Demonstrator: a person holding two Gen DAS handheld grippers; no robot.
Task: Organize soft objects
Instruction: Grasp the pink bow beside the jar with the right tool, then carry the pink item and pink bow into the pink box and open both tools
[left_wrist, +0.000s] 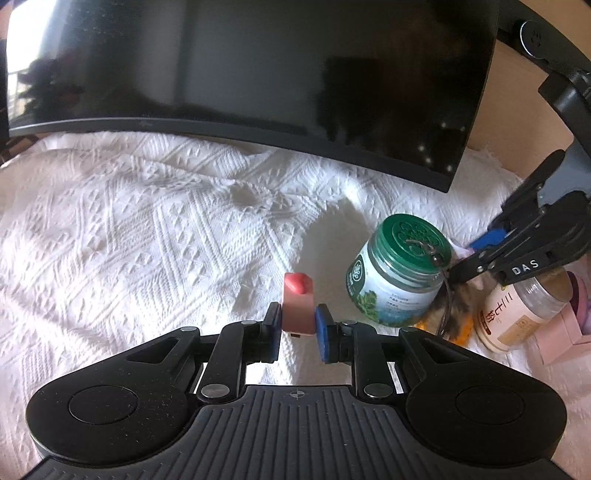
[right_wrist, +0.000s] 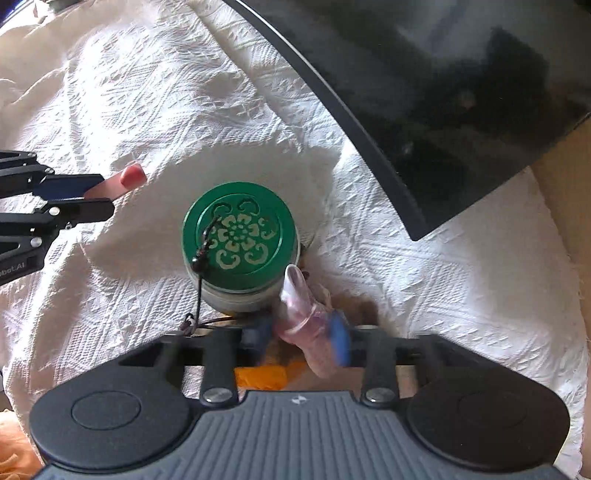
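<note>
My left gripper is shut on a small pink block with a red top and holds it above the white knitted cloth. The block also shows in the right wrist view, between the left gripper's fingers. My right gripper is shut on a soft pale pink-purple piece, right beside a green-lidded jar. In the left wrist view the right gripper sits just right of the jar. What lies under the right gripper is blurred.
A large dark monitor hangs over the back of the cloth, also in the right wrist view. A gold-lidded jar and a pink box stand at the right. An orange item lies under the right gripper.
</note>
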